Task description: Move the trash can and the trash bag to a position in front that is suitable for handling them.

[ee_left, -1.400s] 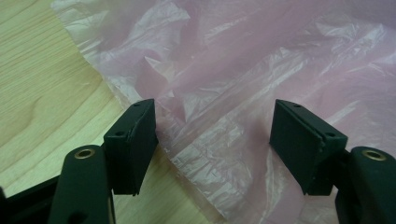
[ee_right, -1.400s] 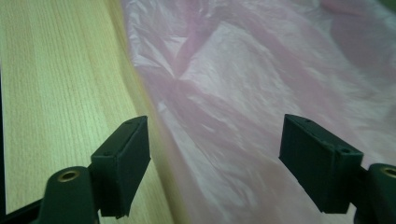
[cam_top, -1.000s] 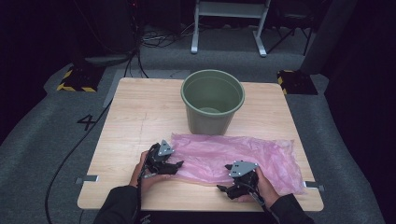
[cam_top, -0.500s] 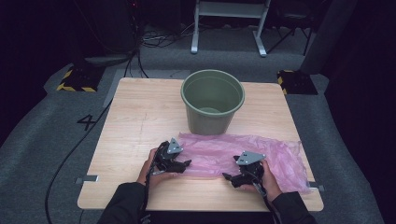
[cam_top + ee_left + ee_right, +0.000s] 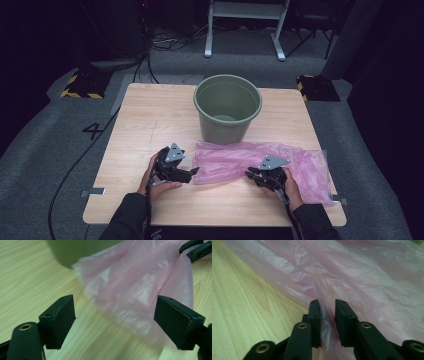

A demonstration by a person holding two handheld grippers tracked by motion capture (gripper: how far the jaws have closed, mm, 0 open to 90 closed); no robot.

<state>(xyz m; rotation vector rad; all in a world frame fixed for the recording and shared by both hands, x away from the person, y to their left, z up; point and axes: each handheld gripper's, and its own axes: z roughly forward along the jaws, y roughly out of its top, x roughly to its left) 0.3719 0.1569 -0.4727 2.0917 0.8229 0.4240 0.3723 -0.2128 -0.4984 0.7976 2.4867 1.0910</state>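
Observation:
A pink plastic bag (image 5: 260, 157) lies flat across the near right of the wooden table (image 5: 150, 115), in front of a green bucket (image 5: 227, 107). My left gripper (image 5: 192, 172) is at the bag's left end. Its jaws have just been opening and stand wide apart in the left gripper view (image 5: 115, 315), with the bag's edge (image 5: 135, 282) ahead of the pads and untouched. My right gripper (image 5: 248, 175) is at the bag's near edge. Its jaws (image 5: 327, 302) have just been closing to a narrow gap, and a raised fold of the bag (image 5: 362, 277) stands between the pads.
The bucket stands upright at the table's far middle, and its wall (image 5: 75, 250) shows blurred in the left gripper view. The right gripper's jaws (image 5: 195, 247) show beyond the bag there. Bare wood lies left of the bag. Dark floor with cables surrounds the table.
The right gripper has moved forward onto the bag's near edge and its jaws have narrowed around a fold. The left gripper has lifted a little at the bag's left end.

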